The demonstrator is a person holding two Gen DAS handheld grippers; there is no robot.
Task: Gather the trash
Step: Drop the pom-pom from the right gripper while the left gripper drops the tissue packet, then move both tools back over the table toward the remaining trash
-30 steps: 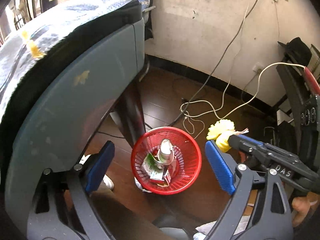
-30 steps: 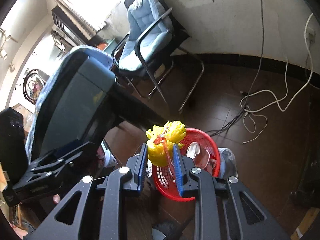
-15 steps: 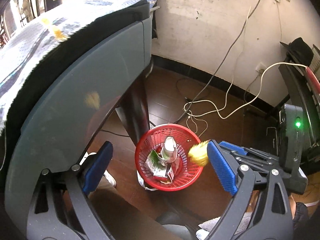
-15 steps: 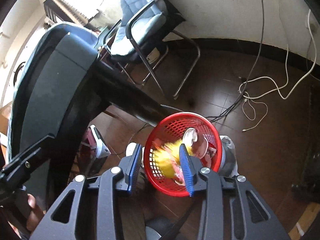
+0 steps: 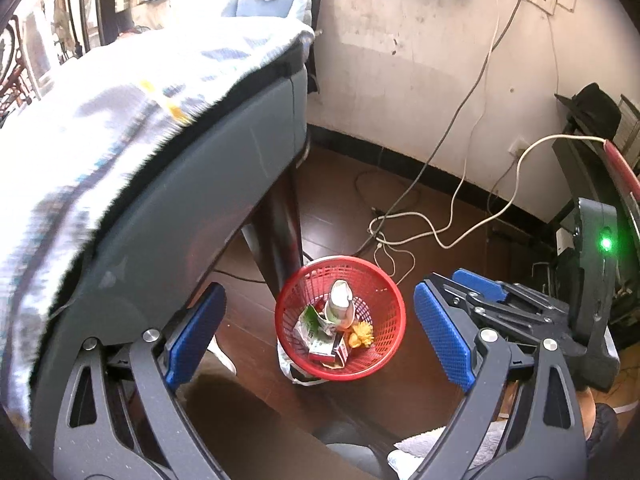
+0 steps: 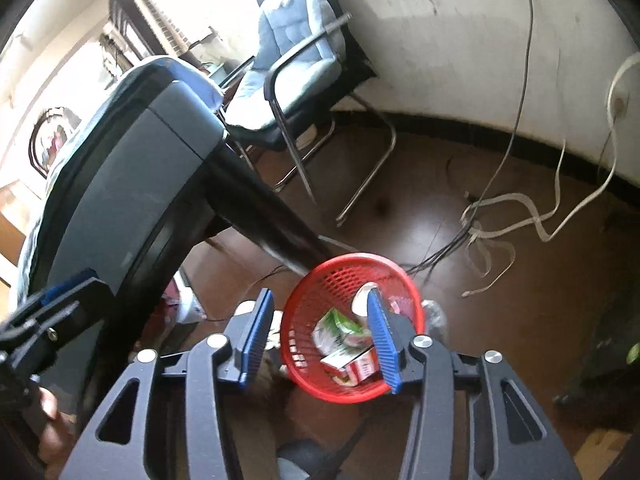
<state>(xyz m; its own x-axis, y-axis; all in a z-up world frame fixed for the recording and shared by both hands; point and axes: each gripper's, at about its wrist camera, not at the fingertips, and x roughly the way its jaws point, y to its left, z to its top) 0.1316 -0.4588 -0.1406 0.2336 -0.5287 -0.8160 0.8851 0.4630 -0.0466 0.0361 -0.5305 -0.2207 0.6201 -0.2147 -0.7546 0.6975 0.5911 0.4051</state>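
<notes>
A red mesh basket (image 5: 384, 292) stands on the dark wood floor beside a black table leg. In it lie a yellow crumpled piece (image 5: 361, 334), a white bottle (image 5: 340, 305), a green-and-white carton (image 5: 310, 320) and a red-and-white box (image 5: 326, 350). My left gripper (image 5: 316, 338) is open and empty, high above the basket. My right gripper (image 6: 320, 338) is open and empty above the basket (image 6: 320, 280); it also shows in the left wrist view (image 5: 480, 292). The carton (image 6: 338, 328) and box (image 6: 356, 364) show between its fingers.
A grey table (image 5: 192, 200) with a blue cloth (image 5: 100, 120) overhangs the left. A padded metal chair (image 6: 296, 56) stands by the wall. Loose cables (image 5: 404, 232) lie on the floor behind the basket. A clear bottle (image 6: 434, 316) lies by the basket.
My right gripper opened and let go of the yellow piece, which fell into the red basket. Both views have shifted slightly over the basket.
</notes>
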